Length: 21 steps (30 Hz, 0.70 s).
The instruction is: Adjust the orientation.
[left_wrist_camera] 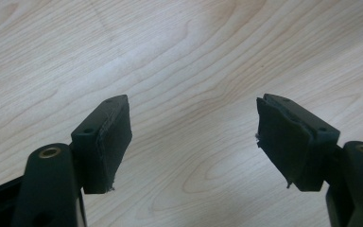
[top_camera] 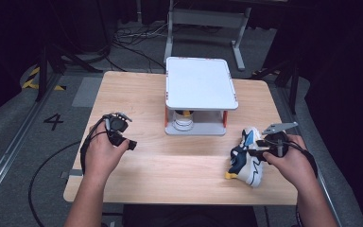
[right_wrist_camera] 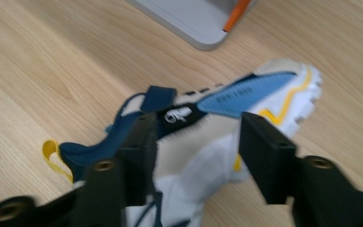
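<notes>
A white, navy and light-blue sneaker [top_camera: 246,158] with yellow trim lies on its side near the right front of the wooden table [top_camera: 170,165]. My right gripper [top_camera: 261,149] sits right beside it. In the right gripper view the sneaker [right_wrist_camera: 250,92] lies between the jaws of the right gripper [right_wrist_camera: 198,127], which stand apart and do not press on it. My left gripper [top_camera: 130,143] hovers over bare wood at the left. In its own view the left gripper [left_wrist_camera: 194,125] is wide open with nothing between the pads.
A white two-level stand [top_camera: 201,85] with orange posts occupies the table's far middle, and a white object [top_camera: 184,120] sits on its lower level. The stand's grey base corner [right_wrist_camera: 189,23] lies beyond the sneaker. Cables cross the floor behind the table.
</notes>
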Available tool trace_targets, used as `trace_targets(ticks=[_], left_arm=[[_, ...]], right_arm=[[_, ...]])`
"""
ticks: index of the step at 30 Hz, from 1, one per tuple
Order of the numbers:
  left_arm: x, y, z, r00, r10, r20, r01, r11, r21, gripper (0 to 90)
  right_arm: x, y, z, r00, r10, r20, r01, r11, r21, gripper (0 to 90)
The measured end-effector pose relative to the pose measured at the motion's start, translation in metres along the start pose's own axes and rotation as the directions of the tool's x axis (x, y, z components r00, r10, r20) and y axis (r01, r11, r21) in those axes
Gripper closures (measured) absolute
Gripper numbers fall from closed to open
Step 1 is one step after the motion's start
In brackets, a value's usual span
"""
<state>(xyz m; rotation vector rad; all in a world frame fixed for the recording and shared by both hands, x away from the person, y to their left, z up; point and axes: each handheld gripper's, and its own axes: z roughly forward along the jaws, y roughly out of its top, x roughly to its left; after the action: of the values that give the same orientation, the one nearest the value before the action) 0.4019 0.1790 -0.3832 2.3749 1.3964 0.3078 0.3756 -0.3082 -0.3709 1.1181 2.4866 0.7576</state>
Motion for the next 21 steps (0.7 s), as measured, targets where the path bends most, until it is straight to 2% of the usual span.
trace_targets(ticks=[3, 4, 6, 11, 15, 19, 21], left_arm=[[-0.001, -0.003, 0.002, 1.0000, -0.006, 0.005, 0.006, 0.9999, 0.008, 27.5], [-0.001, -0.003, 0.002, 1.0000, -0.006, 0.005, 0.006, 0.9999, 0.008, 27.5], [-0.001, -0.003, 0.001, 1.0000, -0.001, 0.005, 0.001, 1.0000, 0.005, 27.5], [0.000, -0.003, 0.001, 1.0000, -0.003, 0.002, 0.003, 1.0000, 0.005, 27.4], [-0.002, 0.000, 0.002, 0.9999, 0.013, 0.008, -0.013, 0.9999, 0.002, 27.4], [-0.003, 0.005, 0.003, 0.9997, 0.020, 0.010, -0.021, 0.9998, 0.004, 27.3], [-0.004, 0.008, 0.005, 0.9996, 0.027, 0.012, -0.027, 0.9996, 0.005, 27.3]], right_arm=[[0.004, 0.006, 0.008, 0.9996, -0.020, -0.022, 0.020, 1.000, 0.019, 70.1], [0.004, 0.006, 0.008, 0.9996, -0.020, -0.022, 0.020, 1.000, 0.019, 70.1], [0.004, 0.008, 0.013, 0.9995, -0.024, -0.021, 0.026, 0.998, 0.063, 76.1], [0.005, 0.005, 0.014, 0.9996, -0.023, -0.013, 0.024, 0.997, 0.071, 76.8], [0.004, 0.002, 0.013, 0.9997, -0.021, -0.014, 0.022, 0.997, 0.069, 78.4], [-0.005, -0.009, 0.006, 0.9989, 0.025, -0.041, -0.024, 0.999, 0.026, 79.0], [-0.008, -0.016, 0.001, 0.9981, 0.052, -0.034, -0.052, 0.999, 0.004, 79.1]])
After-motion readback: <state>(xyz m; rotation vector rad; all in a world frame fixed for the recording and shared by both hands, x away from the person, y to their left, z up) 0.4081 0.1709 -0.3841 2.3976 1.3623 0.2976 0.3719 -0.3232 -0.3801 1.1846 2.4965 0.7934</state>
